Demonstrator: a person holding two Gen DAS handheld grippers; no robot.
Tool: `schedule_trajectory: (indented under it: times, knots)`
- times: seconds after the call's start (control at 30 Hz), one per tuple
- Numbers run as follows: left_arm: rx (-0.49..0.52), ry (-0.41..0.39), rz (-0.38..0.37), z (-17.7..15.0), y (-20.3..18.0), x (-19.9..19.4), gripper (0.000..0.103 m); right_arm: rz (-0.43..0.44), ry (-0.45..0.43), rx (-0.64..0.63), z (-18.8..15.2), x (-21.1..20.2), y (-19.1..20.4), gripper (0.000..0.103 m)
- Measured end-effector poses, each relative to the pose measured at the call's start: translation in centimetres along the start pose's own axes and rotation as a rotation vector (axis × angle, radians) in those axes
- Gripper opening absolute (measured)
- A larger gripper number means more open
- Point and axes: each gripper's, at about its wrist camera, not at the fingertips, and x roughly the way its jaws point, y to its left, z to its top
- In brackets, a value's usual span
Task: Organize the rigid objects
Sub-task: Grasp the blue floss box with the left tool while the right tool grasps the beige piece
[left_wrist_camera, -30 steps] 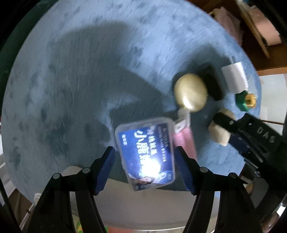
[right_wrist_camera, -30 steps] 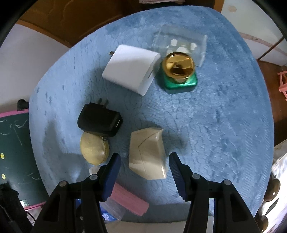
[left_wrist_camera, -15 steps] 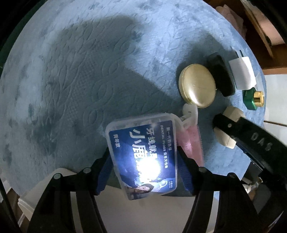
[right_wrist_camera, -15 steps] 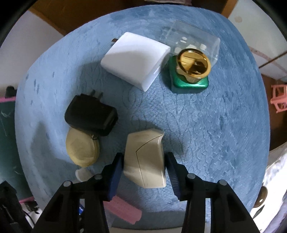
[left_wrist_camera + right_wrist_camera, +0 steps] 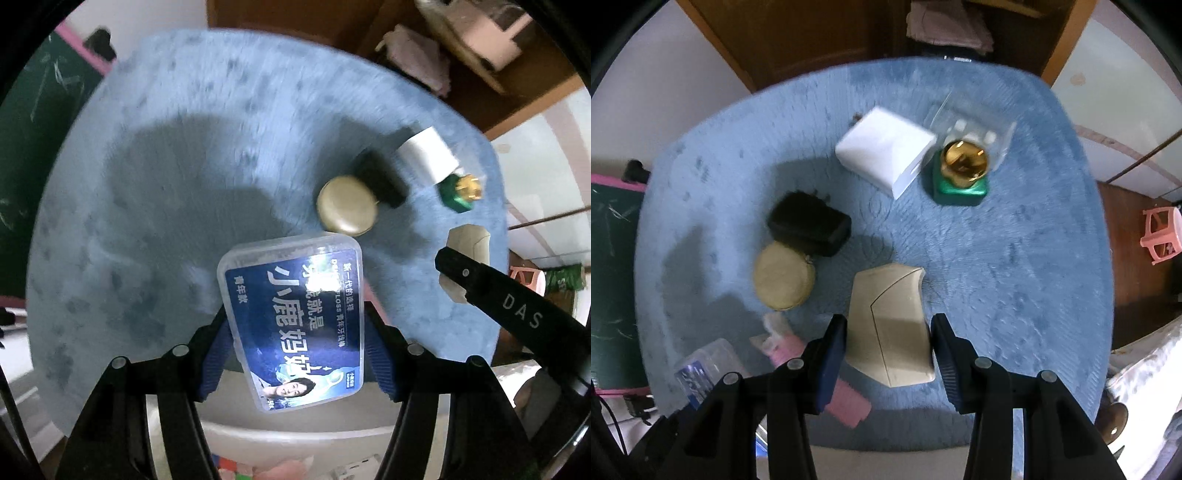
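Note:
A clear dental floss box (image 5: 291, 314) with a blue label sits between the pads of my left gripper (image 5: 295, 332), which is shut on it and holds it above the blue cloth (image 5: 147, 184). In the right wrist view that box (image 5: 705, 365) shows at lower left. My right gripper (image 5: 889, 332) is shut on a beige wedge-shaped box (image 5: 886, 295), held just over the cloth. The left wrist view catches the beige box (image 5: 467, 240) under the black right gripper body (image 5: 517, 314).
On the cloth lie a gold round compact (image 5: 783, 280), a black charger (image 5: 809, 225), a white adapter (image 5: 886, 155), a green bottle with a gold cap (image 5: 962, 173), a clear plastic box (image 5: 975, 125) and a pink item (image 5: 846, 402). A pink stool (image 5: 1161, 236) stands off to the right.
Both grippers closed, the left on the floss box and the right on the beige box. Both then rose, so the table now looks farther away.

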Motion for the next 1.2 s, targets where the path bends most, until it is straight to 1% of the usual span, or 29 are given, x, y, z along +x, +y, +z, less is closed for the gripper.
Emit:
schedule_trajectory:
  times: [0.07, 0.13, 0.23, 0.3, 0.33, 0.43, 0.57, 0.7, 0.8, 1.0, 1.2]
  knots:
    - [0.028, -0.034, -0.009, -0.2, -0.1, -1.6, 0.069, 0.012, -0.032, 0.003, -0.7, -1.6, -0.4, 0.047]
    - [0.063, -0.074, -0.026, -0.3, 0.6, -3.1, 0.069, 0.020, -0.073, 0.005, -0.4, -3.8, -0.9, 0.047]
    - [0.108, -0.136, -0.030, -1.8, 0.9, -5.7, 0.069, 0.049, -0.136, 0.002, -1.3, -7.2, -2.9, 0.047]
    - [0.131, -0.174, -0.036, -3.1, 0.7, -7.3, 0.069, 0.069, -0.166, 0.000, -1.7, -8.8, -4.2, 0.047]
    - [0.137, -0.182, -0.040, -2.5, 1.8, -7.9, 0.069, 0.077, -0.179, 0.000, -2.0, -9.6, -4.3, 0.047]
    - [0.164, -0.233, -0.050, -3.7, 1.4, -9.9, 0.069, 0.100, -0.221, -0.007, -4.1, -12.1, -4.7, 0.047]
    - [0.198, -0.290, -0.034, -5.5, 1.4, -11.9, 0.069, 0.118, -0.257, -0.013, -7.0, -14.8, -5.2, 0.047]
    - [0.213, -0.333, -0.020, -7.1, 1.6, -13.5, 0.069, 0.121, -0.278, -0.029, -9.6, -16.2, -5.8, 0.047]
    - [0.218, -0.355, -0.008, -8.2, 1.8, -14.0, 0.069, 0.111, -0.297, -0.050, -11.3, -17.0, -5.9, 0.047]
    - [0.235, -0.370, 0.022, -10.4, 2.1, -13.5, 0.069, 0.091, -0.320, -0.087, -14.6, -17.6, -6.2, 0.047]
    - [0.267, -0.353, 0.060, -12.3, 2.2, -11.9, 0.069, 0.072, -0.271, -0.126, -17.3, -15.5, -6.3, 0.047]
